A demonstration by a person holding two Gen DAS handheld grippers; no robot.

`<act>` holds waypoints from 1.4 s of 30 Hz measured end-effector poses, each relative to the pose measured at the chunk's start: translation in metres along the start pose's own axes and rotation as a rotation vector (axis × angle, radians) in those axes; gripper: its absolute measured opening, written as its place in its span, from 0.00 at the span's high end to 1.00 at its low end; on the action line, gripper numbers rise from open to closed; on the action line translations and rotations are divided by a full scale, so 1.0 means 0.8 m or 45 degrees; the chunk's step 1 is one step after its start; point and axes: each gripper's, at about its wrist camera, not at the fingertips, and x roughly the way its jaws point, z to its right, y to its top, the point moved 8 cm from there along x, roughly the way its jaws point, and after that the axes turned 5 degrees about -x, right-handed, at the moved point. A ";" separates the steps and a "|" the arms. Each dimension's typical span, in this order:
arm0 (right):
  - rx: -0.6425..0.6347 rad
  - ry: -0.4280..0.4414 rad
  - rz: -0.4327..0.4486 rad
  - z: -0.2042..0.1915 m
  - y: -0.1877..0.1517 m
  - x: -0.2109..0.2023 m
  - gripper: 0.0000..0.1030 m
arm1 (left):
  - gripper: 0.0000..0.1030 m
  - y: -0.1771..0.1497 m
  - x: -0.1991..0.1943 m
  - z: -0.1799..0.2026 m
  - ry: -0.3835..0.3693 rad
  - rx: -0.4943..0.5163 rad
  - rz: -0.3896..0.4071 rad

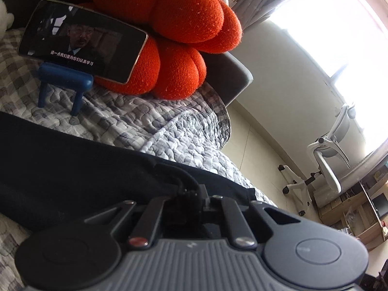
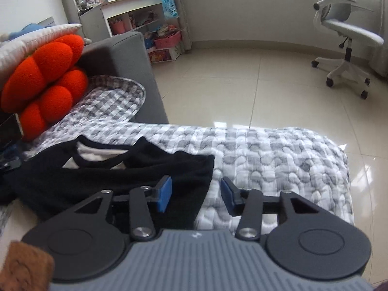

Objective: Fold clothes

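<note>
A black garment [image 1: 72, 169] lies across the grey checked quilt [image 1: 150, 126]. My left gripper [image 1: 191, 194] is shut on a raised fold of the black garment; the fingertips are buried in the cloth. In the right wrist view the same black garment [image 2: 116, 177] shows a white inner lining near its neck opening. My right gripper [image 2: 195, 194] is open and empty, low over the garment's right edge, its left blue pad [image 2: 165, 194] above the cloth and its right pad [image 2: 228, 194] above the quilt [image 2: 278, 160].
An orange flower-shaped cushion [image 1: 169, 31] leans at the sofa back, with a phone [image 1: 82, 41] on a blue stand [image 1: 65, 82] in front. The grey sofa arm [image 2: 135, 63], tiled floor [image 2: 242, 87], white office chair [image 2: 344, 36] and shelves [image 2: 135, 12] lie beyond.
</note>
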 end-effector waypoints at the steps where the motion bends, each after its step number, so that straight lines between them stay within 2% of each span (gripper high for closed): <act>1: -0.019 0.032 -0.039 -0.006 -0.011 -0.006 0.53 | 0.92 0.000 0.000 0.000 -0.003 -0.008 -0.001; 4: -0.053 0.071 -0.100 -0.019 -0.041 -0.013 0.56 | 0.92 -0.002 0.002 0.001 -0.001 -0.005 -0.004; 5: -0.068 0.058 -0.108 -0.021 -0.050 -0.012 0.77 | 0.92 -0.003 0.002 0.001 -0.001 -0.002 -0.006; 6: -0.083 0.043 -0.114 -0.022 -0.058 -0.011 0.88 | 0.92 -0.003 0.001 0.002 -0.001 0.000 -0.006; 8: -0.098 0.027 -0.111 -0.026 -0.069 -0.013 0.94 | 0.92 -0.003 -0.003 0.003 -0.007 -0.002 0.000; 12: -0.126 -0.007 -0.054 -0.027 -0.067 -0.039 0.95 | 0.92 0.002 -0.018 0.006 -0.055 0.023 0.039; 14: -0.143 -0.032 -0.111 -0.020 -0.073 -0.020 0.94 | 0.92 -0.004 -0.010 0.006 -0.048 0.071 -0.025; 17: -0.104 -0.008 -0.121 -0.016 -0.061 -0.010 0.89 | 0.91 -0.016 0.007 -0.002 -0.004 0.115 -0.139; 18: -0.072 0.020 -0.115 -0.013 -0.053 -0.012 0.79 | 0.85 -0.018 0.012 -0.006 0.014 0.121 -0.163; 19: -0.044 0.032 -0.096 -0.009 -0.044 -0.014 0.75 | 0.78 -0.016 0.013 -0.010 0.020 0.117 -0.164; 20: -0.027 0.029 -0.087 -0.005 -0.036 -0.010 0.63 | 0.74 -0.012 0.013 -0.015 0.024 0.105 -0.153; 21: -0.010 0.025 -0.080 -0.001 -0.029 -0.004 0.57 | 0.67 -0.009 0.012 -0.019 0.027 0.094 -0.143; 23: 0.022 0.017 -0.065 0.007 -0.014 0.006 0.57 | 0.64 -0.001 0.012 -0.026 0.013 0.055 -0.129; 25: 0.055 0.010 -0.050 0.015 0.001 0.017 0.57 | 0.64 -0.001 0.015 -0.024 0.007 0.075 -0.131; 28: -0.034 -0.030 -0.047 0.006 0.013 0.039 0.57 | 0.65 -0.004 0.020 -0.019 0.005 0.131 -0.139; 29: -0.066 -0.044 -0.046 0.002 0.017 0.046 0.62 | 0.65 -0.005 0.022 -0.017 0.004 0.150 -0.142; 30: -0.092 -0.064 -0.062 0.000 0.017 0.054 0.76 | 0.65 -0.006 0.024 -0.015 0.004 0.169 -0.144; 32: -0.149 -0.105 -0.071 -0.003 0.015 0.064 0.89 | 0.79 -0.008 0.027 -0.011 0.002 0.207 -0.150; 33: -0.181 -0.125 -0.060 -0.004 0.014 0.065 0.91 | 0.96 -0.009 0.029 -0.009 0.001 0.226 -0.152; 36: -0.205 -0.165 0.003 -0.002 0.018 0.060 0.96 | 0.96 -0.002 0.022 0.000 -0.014 0.274 -0.079; 39: -0.135 -0.156 0.123 0.011 0.027 0.043 0.96 | 0.96 0.008 0.010 0.010 -0.061 0.289 0.019; 42: -0.131 -0.186 0.086 0.016 0.017 0.059 0.96 | 0.96 0.019 -0.003 0.020 -0.107 0.303 0.118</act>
